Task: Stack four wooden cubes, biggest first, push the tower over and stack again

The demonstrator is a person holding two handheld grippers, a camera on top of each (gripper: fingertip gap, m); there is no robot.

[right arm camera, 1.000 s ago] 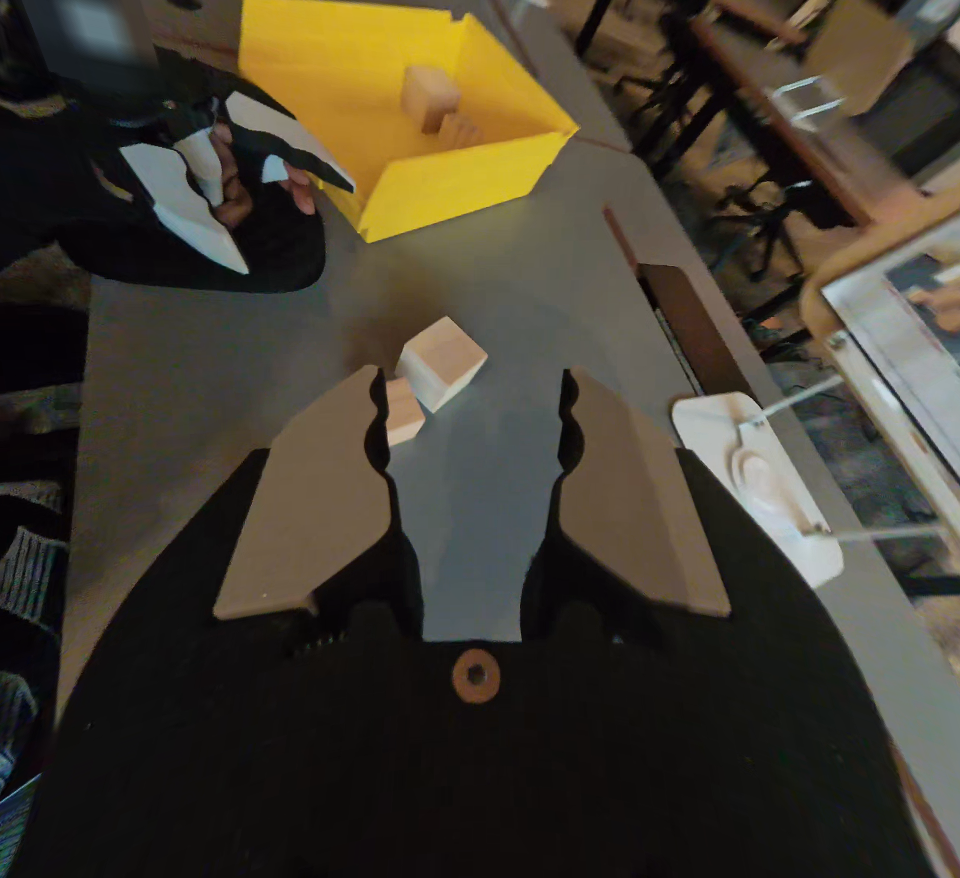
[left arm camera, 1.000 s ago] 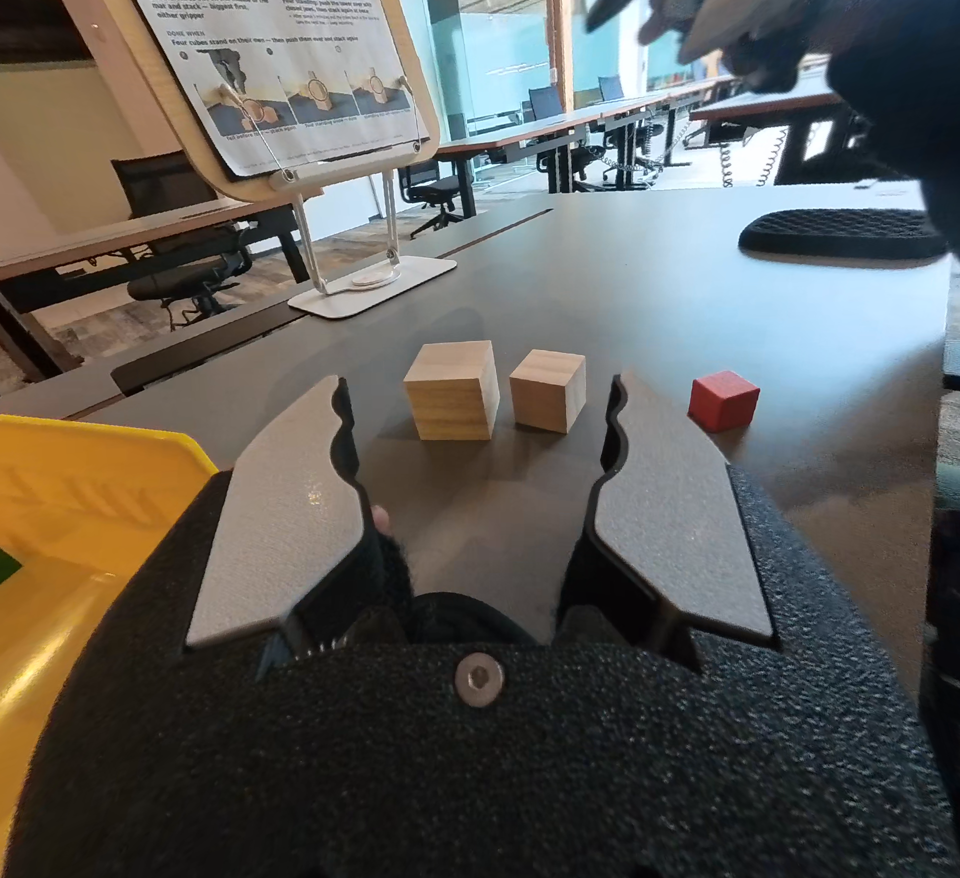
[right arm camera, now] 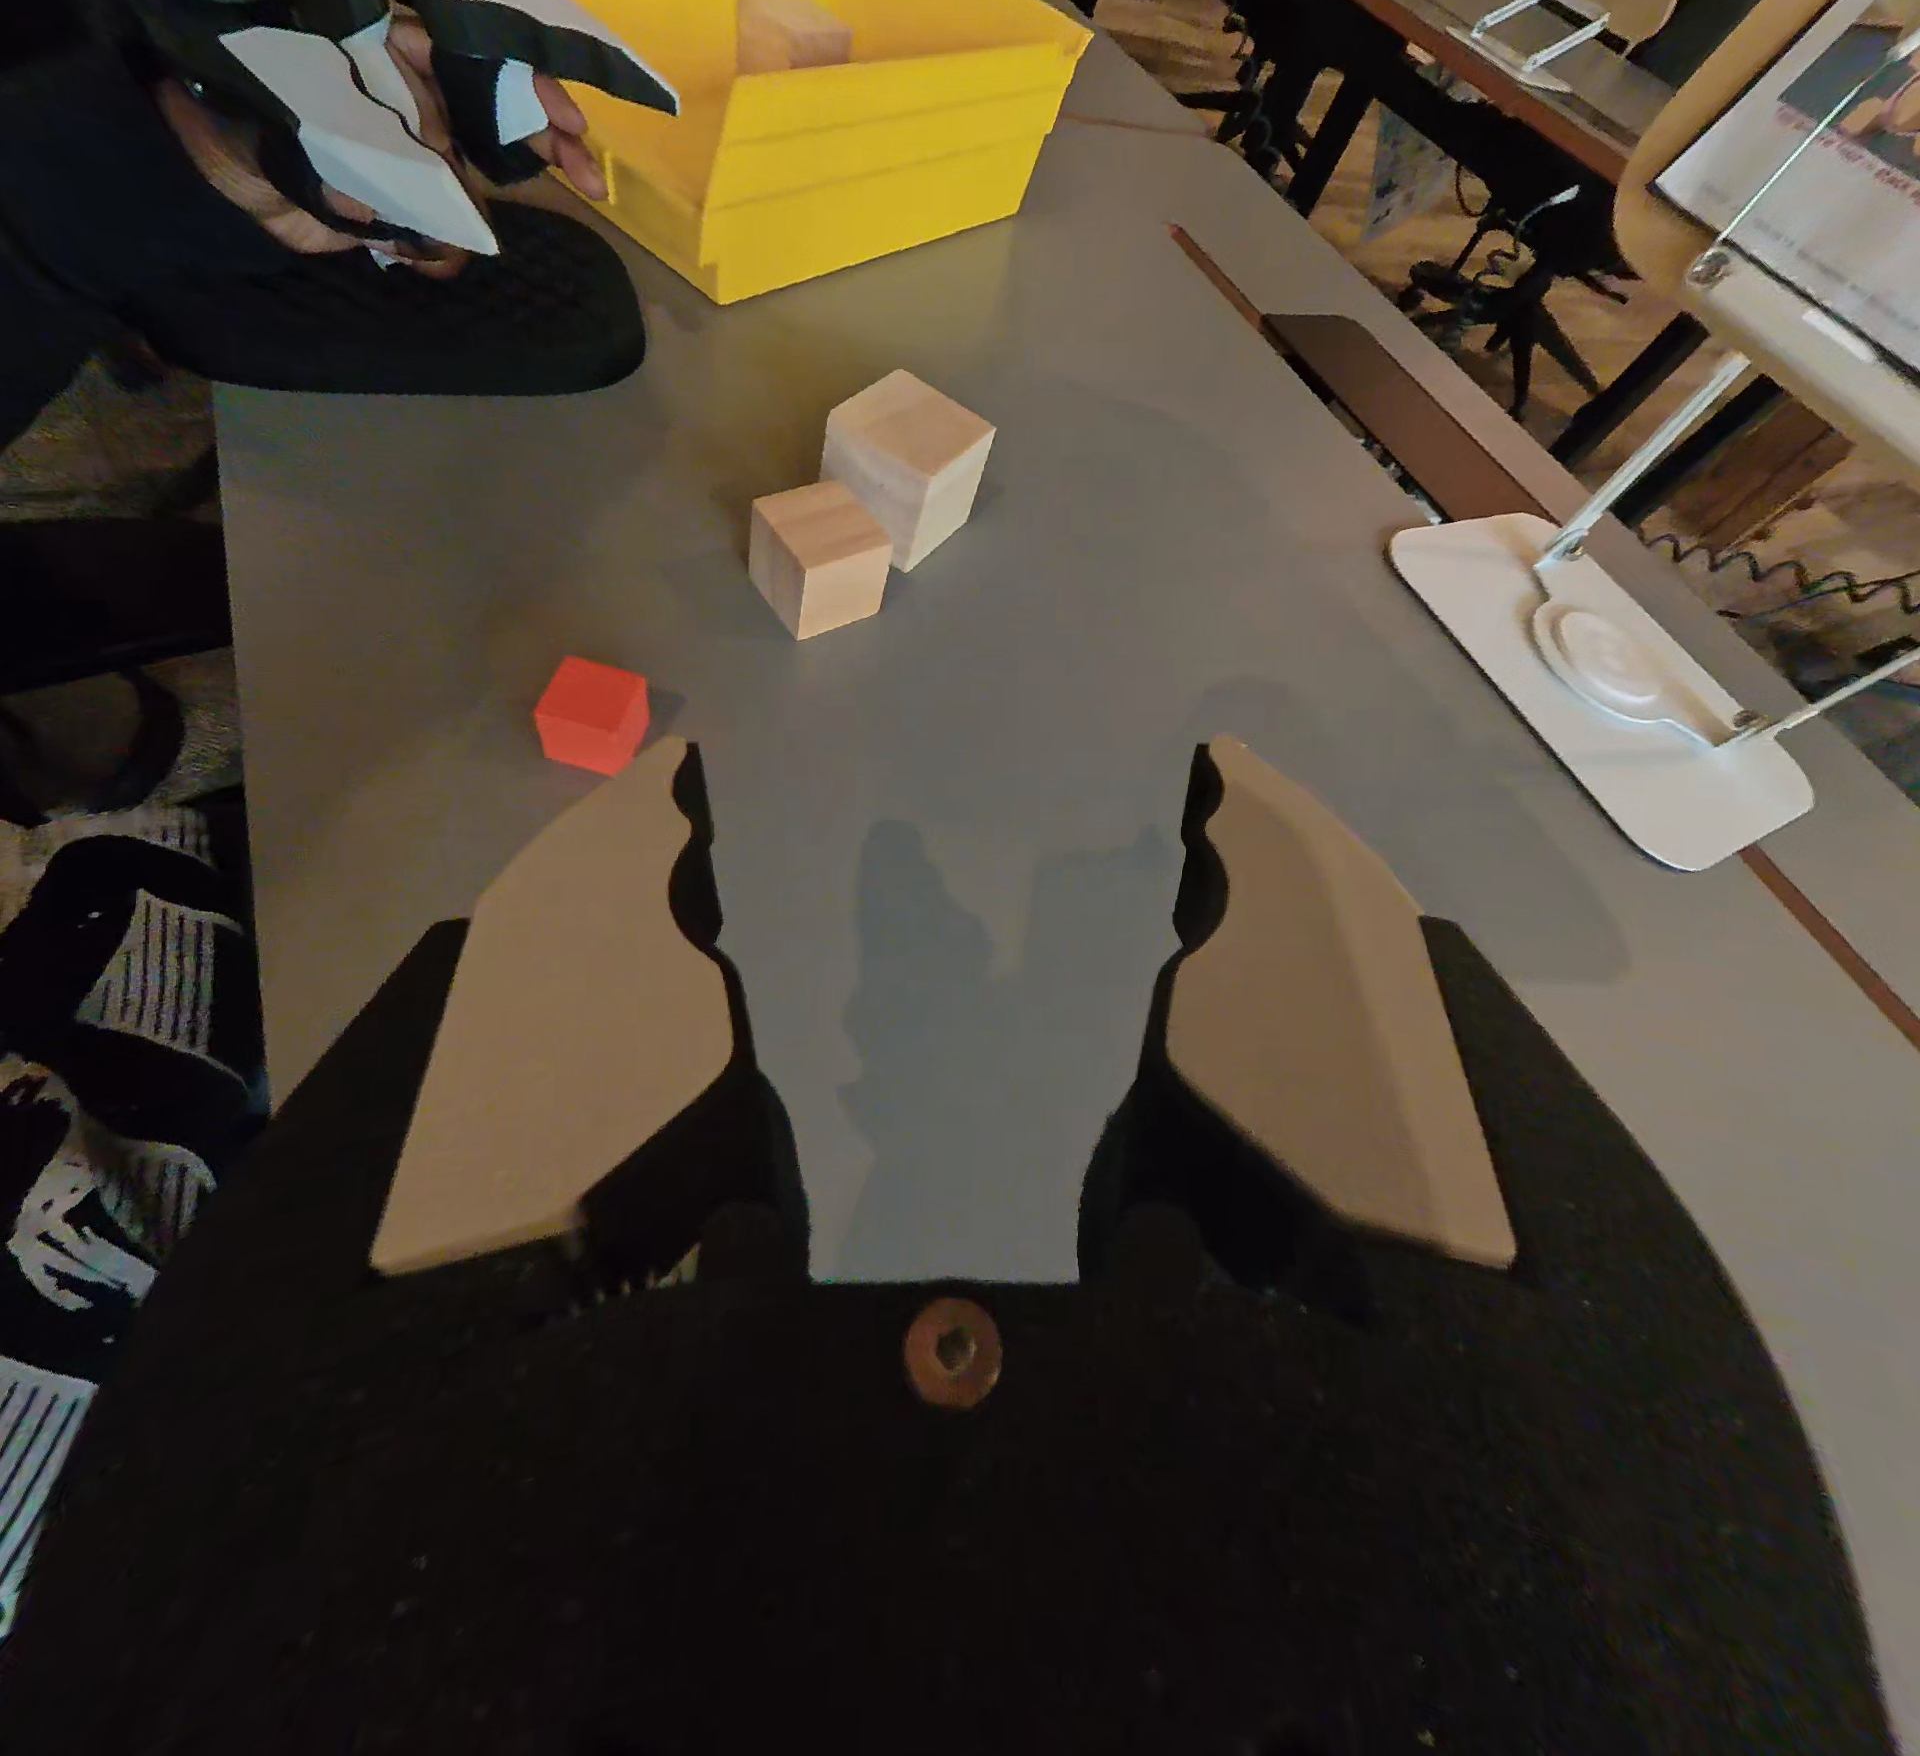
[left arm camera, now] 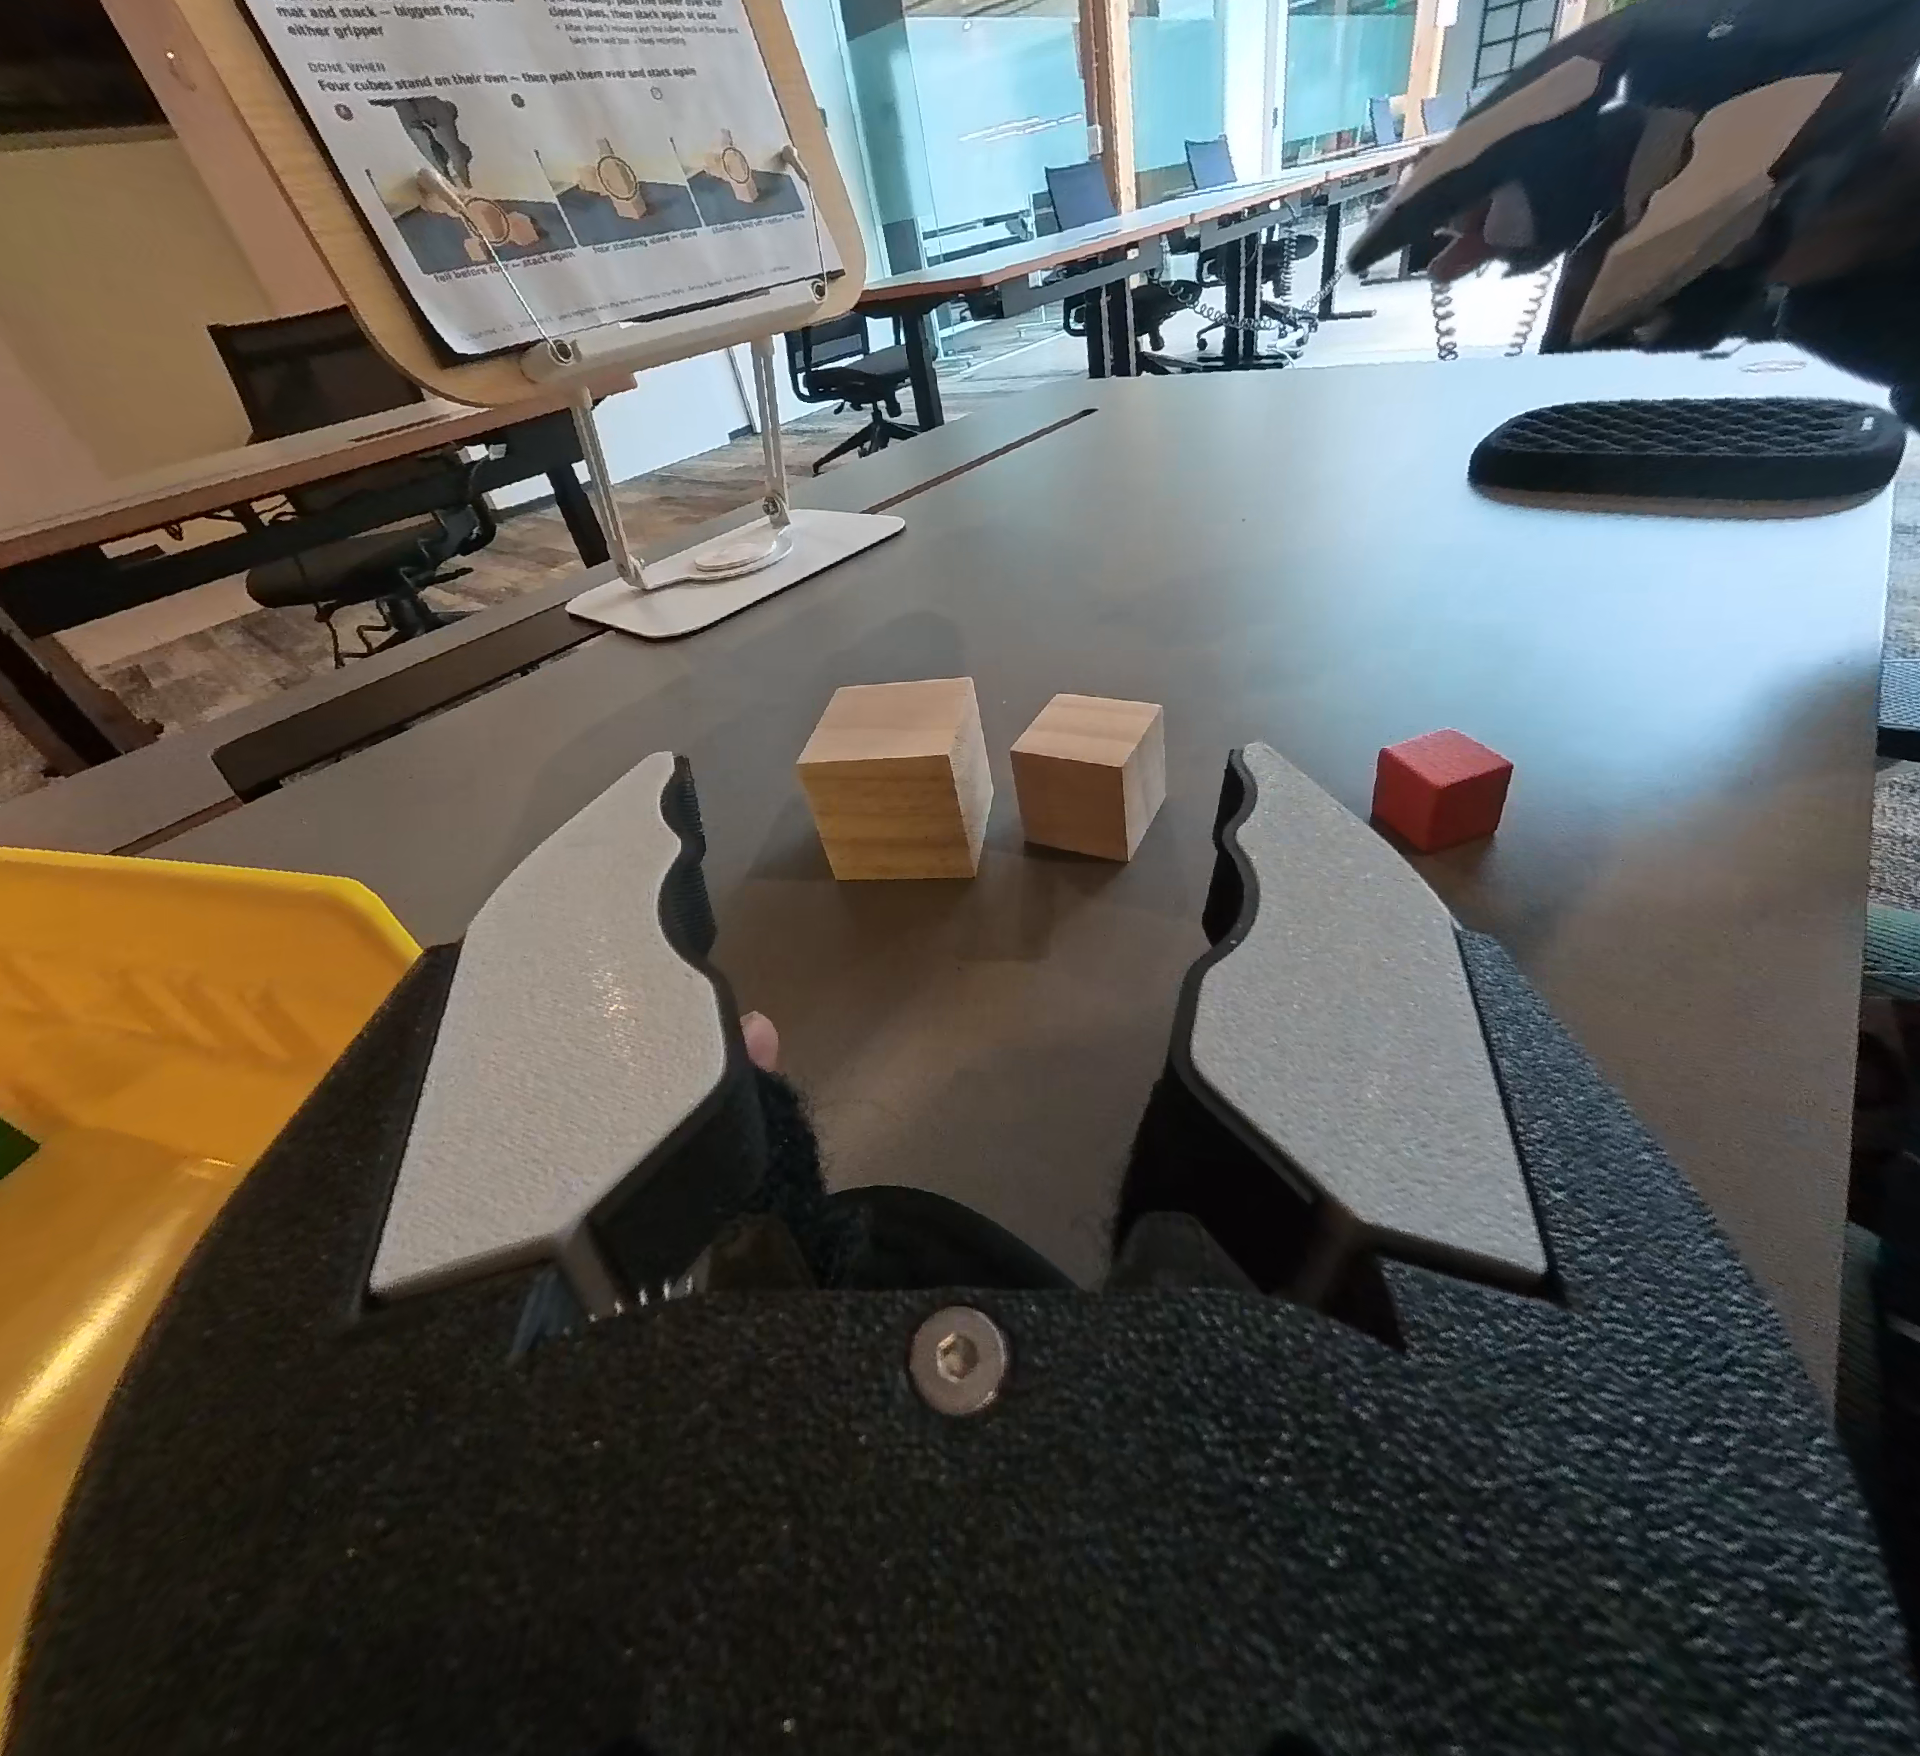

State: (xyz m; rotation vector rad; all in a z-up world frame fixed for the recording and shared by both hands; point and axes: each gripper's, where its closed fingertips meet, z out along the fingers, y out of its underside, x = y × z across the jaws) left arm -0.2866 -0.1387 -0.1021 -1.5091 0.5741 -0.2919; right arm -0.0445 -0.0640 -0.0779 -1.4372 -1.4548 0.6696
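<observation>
- Right gripper point(right arm camera: 945, 771) hangs above the grey table point(right arm camera: 1039, 750), jaws apart, empty.
- Red cube point(right arm camera: 590, 711) sits near its left fingertip.
- Beyond, the smaller wooden cube point(right arm camera: 821, 556) stands just beside the larger wooden cube point(right arm camera: 908, 465).
- Left gripper point(left arm camera: 956, 807), jaws apart, empty, sits beside the yellow bin point(right arm camera: 883, 148).
- The bin holds a wooden block point(right arm camera: 792, 33).

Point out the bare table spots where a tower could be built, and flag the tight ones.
Widest bare stretch: between the right gripper, the two wooden cubes and the white stand base. Another lies beyond the red cube, toward the black pad. Tight: the strip between the yellow bin, left gripper and cubes.
</observation>
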